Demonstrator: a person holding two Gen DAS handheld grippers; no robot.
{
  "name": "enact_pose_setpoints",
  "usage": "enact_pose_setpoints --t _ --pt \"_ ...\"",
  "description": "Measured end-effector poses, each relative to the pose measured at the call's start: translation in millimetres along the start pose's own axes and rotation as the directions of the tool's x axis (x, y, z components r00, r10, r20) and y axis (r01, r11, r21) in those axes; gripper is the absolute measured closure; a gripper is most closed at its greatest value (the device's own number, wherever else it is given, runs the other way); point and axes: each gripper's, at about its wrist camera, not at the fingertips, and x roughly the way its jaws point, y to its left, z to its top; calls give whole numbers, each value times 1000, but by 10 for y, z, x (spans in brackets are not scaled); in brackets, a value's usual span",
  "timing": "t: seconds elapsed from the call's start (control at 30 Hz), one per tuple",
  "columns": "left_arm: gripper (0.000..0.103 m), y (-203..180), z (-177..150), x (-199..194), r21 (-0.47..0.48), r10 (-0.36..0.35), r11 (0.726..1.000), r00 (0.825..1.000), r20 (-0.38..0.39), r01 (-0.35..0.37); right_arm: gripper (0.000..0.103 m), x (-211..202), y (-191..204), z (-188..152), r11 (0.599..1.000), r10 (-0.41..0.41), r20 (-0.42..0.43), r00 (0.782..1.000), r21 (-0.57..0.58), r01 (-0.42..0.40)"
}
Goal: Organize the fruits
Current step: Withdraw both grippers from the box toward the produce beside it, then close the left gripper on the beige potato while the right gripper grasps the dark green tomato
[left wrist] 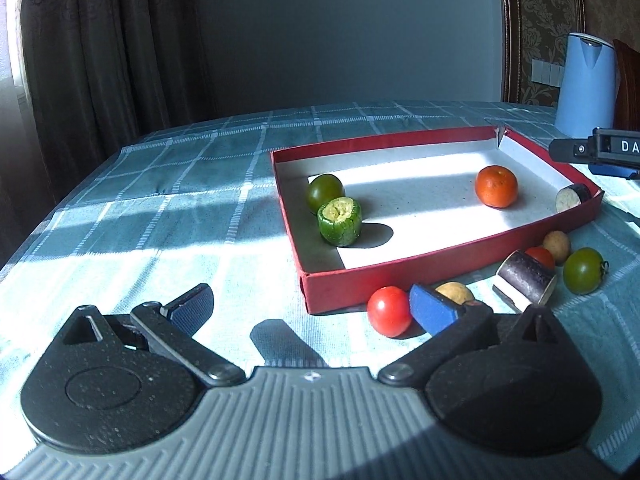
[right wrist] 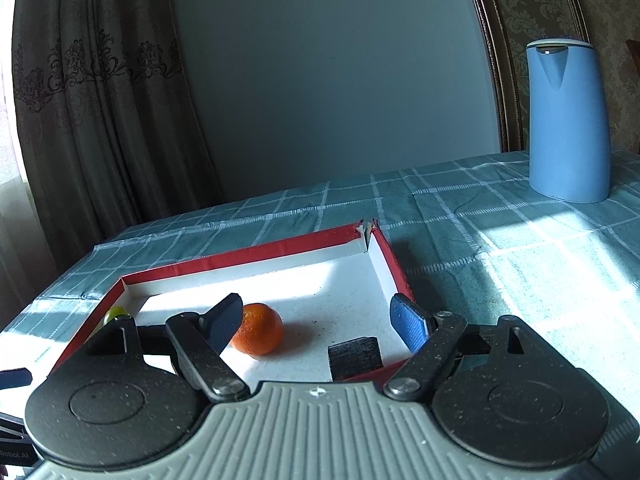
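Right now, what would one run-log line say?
left gripper: open, empty | right gripper: open, empty | red box: four pieces inside | six pieces outside

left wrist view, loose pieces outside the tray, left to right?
Red tomato → tan potato → dark eggplant chunk → green tomato. Small red tomato and the other potato behind overlap; skipped.

Both wrist views low, facing red box (left wrist: 440,268), shared

You face a plain grey wall (right wrist: 320,100) behind the counter (right wrist: 500,248) with its teal checked cloth. Left of the wall hang dark patterned curtains (right wrist: 100,100); right of it, damask wallpaper (left wrist: 548,20). Sunlight streaks the cloth.
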Motion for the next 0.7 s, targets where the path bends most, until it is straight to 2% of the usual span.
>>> enact_pose_setpoints --t 0.1,0.2,0.4,0.53,0.7 --pt "0 -33 -5 12 25 -22 999 1000 -12 22 22 -2 28 -12 1000 -3 -3 1000 -17 3" --pt "0 -152 -8 105 98 -21 995 998 -64 27 22 -17 53 -29 1000 2 -8 1000 -30 -3" --pt "0 -67 -10 124 50 -30 998 997 -75 34 22 -277 -7 -106 998 60 20 998 -2 -60" --pt "0 -108 -18 103 72 -9 997 998 -59 13 22 -468 -116 -179 997 70 53 996 37 -72" --pt "5 -223 -39 26 133 18 991 1000 -8 -17 22 -493 -113 -271 997 68 10 998 23 -68"
